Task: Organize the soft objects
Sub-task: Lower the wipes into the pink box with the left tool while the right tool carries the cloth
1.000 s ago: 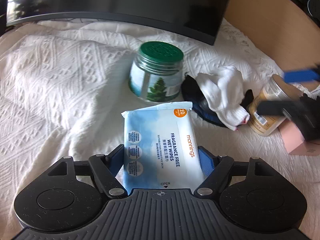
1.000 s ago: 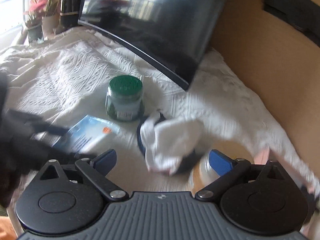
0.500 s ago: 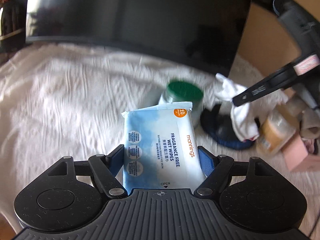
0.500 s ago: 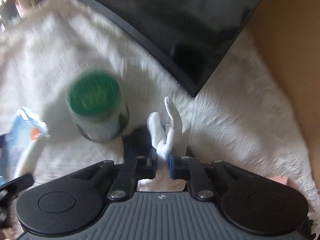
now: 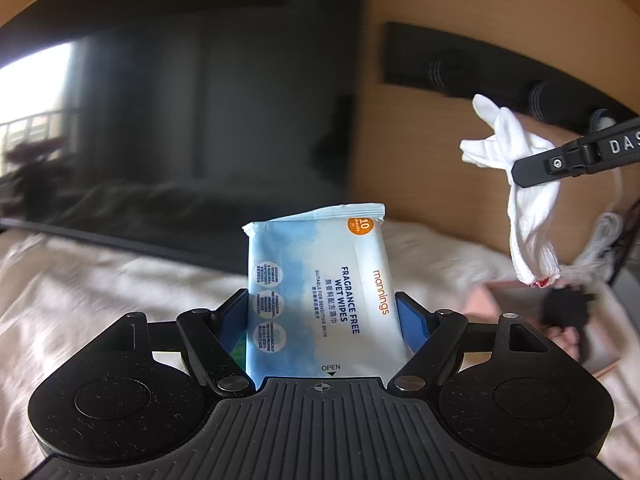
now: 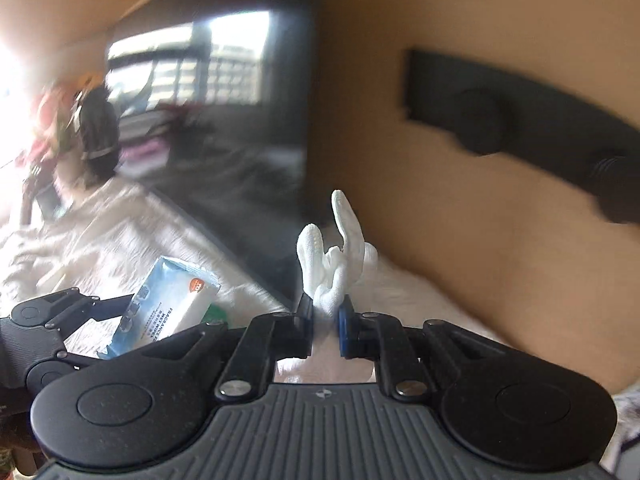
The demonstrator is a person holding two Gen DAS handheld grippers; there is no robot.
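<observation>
I had the left claw clenched on the wet wipes pack. Its blue pads pressed both long sides of the pack, which stood upright between the jaws, printed face toward the camera, clear of the white bedspread. In the right wrist view the same pack appeared at lower left, held in the left claw above the bedspread.

I had the right claw clenched on the white glove. The jaws stood nearly together, with a fold of the glove pinched between the pads and the fingers of the glove sticking up beyond the tips. In the left wrist view the right claw entered from the right edge, and the glove hung from it in the air, cuff downward, with a red mark at the cuff edge. The glove touched nothing else that I could see.

A dark screen stood along the far edge of the bedspread, and a tan panel rose behind its right edge, carrying a black strip. Below the hanging glove, near the right edge of the bedspread, lay a pink box and a small black item; both were blurred and I could not identify them further. A green patch showed just below the pack in the right wrist view.
</observation>
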